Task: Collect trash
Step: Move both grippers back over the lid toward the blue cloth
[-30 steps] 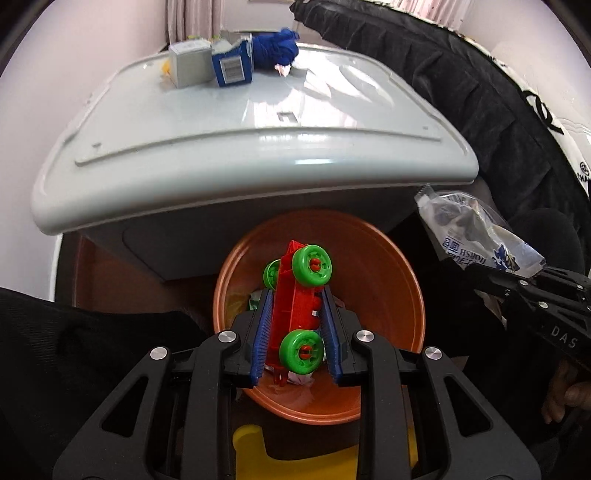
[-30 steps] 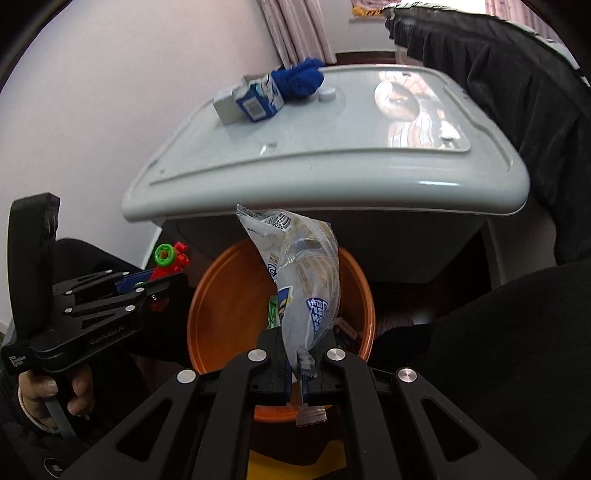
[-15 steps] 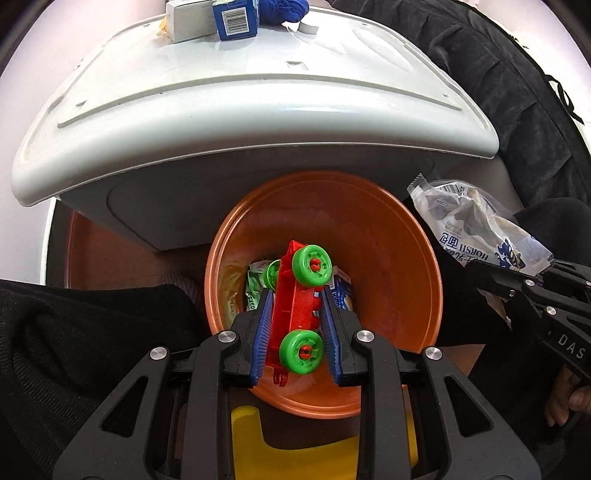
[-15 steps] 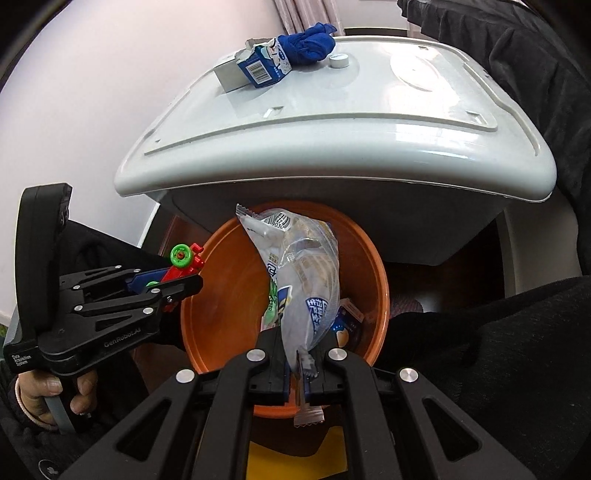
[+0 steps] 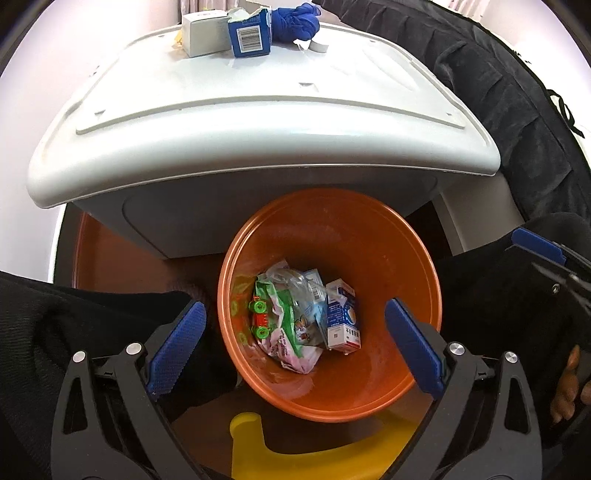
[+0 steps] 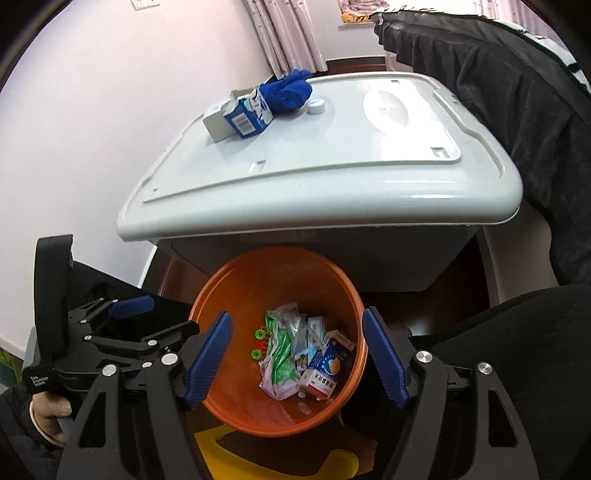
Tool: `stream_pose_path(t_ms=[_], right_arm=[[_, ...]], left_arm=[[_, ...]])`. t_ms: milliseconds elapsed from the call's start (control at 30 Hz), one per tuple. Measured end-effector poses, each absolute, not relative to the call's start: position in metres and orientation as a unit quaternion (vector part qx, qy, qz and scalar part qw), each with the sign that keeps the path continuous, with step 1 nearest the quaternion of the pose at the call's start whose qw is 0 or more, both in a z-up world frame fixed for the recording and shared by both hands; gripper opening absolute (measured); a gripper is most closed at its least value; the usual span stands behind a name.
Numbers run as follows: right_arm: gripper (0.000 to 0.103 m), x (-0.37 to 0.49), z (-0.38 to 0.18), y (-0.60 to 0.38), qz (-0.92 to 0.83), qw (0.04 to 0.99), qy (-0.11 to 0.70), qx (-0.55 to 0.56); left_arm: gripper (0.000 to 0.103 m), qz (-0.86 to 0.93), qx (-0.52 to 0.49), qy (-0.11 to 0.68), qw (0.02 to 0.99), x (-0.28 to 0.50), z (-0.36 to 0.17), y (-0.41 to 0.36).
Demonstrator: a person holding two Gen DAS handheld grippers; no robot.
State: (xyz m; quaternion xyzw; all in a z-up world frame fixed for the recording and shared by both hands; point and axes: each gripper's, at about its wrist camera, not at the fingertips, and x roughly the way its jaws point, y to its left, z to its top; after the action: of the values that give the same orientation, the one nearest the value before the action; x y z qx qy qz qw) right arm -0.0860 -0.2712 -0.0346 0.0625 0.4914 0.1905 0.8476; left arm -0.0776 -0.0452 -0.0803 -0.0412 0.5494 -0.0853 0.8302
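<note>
Inside the orange bin [image 5: 388, 258] lie toy car [image 5: 260, 317], wrappers [image 5: 291, 332] and carton [image 5: 341, 317]; both jaws gape empty.

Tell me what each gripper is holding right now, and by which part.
Nothing. The left gripper and right gripper both hang over the orange bin with jaws wide open; the red toy car and clear plastic bag lie inside it.

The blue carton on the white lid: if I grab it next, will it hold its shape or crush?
The blue carton has a torn-open top, so it is probably empty, light and apt to crush under a hard squeeze. It lies on a smooth lid, touching a white box, so a push would likely slide both.
</note>
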Motion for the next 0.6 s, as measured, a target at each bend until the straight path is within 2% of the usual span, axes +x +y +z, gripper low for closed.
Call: stream_pose_path(t_ms=[333,600], right_arm=[[0.074,-0.076,-0.027,-0.273,0.194,0.850,0.486,0.061],[0.078,-0.023,0.005,-0.262,0.209,0.866,0.452,0.039]], left_arm=[[0.094,-0.094,-0.048,0.530,0.841,-0.073,-0.064,-0.043],[0.094,-0.078,-0.071,0.494,0.863,-0.040,-0.030,-0.020]])
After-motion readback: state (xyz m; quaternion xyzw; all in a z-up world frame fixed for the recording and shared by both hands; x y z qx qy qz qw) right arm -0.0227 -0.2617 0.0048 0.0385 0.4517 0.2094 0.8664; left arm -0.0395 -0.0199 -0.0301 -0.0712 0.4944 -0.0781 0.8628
